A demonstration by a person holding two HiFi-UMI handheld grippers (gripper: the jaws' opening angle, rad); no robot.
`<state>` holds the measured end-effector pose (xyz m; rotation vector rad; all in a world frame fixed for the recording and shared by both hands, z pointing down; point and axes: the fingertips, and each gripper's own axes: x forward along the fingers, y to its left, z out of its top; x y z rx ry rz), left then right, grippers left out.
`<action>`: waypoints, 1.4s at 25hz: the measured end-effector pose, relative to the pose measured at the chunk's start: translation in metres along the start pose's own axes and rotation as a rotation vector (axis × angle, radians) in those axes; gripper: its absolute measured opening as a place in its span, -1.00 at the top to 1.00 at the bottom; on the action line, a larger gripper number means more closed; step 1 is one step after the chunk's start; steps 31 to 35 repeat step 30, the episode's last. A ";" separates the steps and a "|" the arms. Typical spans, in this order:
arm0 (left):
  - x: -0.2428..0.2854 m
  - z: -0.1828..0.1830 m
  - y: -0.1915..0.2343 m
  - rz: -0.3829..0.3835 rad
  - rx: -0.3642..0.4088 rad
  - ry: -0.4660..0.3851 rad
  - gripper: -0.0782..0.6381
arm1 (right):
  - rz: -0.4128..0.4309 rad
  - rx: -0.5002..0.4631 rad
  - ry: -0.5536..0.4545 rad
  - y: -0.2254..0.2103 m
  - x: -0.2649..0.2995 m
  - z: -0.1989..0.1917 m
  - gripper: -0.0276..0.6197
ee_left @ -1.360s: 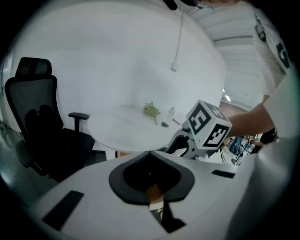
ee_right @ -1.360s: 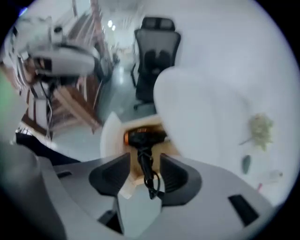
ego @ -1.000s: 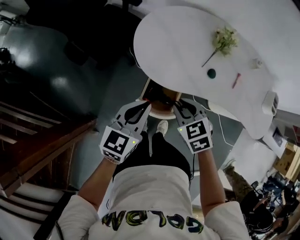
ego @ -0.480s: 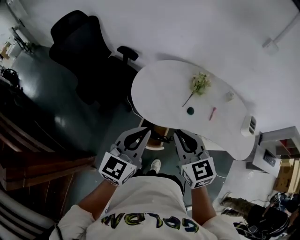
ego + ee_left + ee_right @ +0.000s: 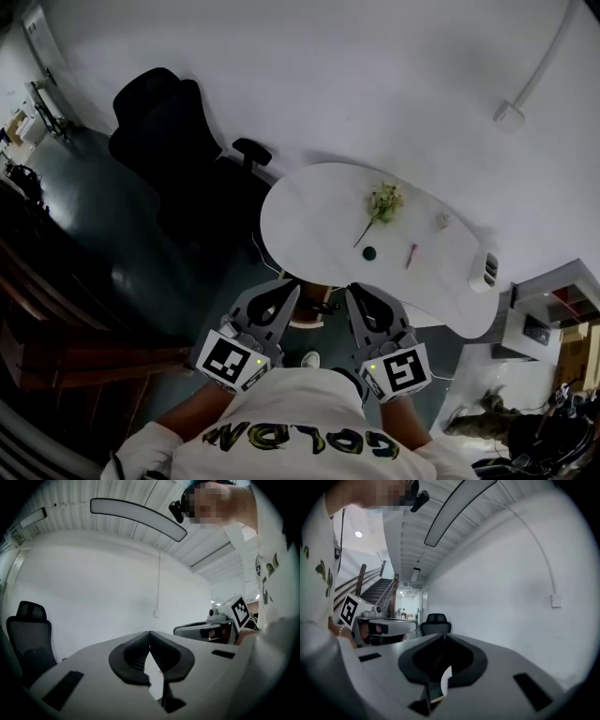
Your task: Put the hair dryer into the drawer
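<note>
Grey right hand-held gripper (image 5: pixel 352 291), empty, jaws just closing shut, points level.

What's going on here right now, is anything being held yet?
A person stands by the white table with the left gripper and the right gripper held out level in front of the body. Both are shut and empty; the right gripper's fingers have just been closing, with nothing between them. No hair dryer or drawer shows in any view. A flower sprig and a few small items lie on the table.
</note>
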<state>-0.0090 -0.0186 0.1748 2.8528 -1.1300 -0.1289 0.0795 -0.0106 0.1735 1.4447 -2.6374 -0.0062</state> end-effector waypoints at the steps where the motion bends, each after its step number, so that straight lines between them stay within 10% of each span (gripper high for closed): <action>1: -0.002 0.003 -0.001 -0.003 -0.001 -0.010 0.75 | 0.001 0.001 -0.011 0.002 -0.002 0.004 0.82; 35: -0.001 0.015 0.002 -0.018 -0.026 -0.048 0.75 | -0.072 -0.014 -0.060 -0.014 -0.004 0.014 0.88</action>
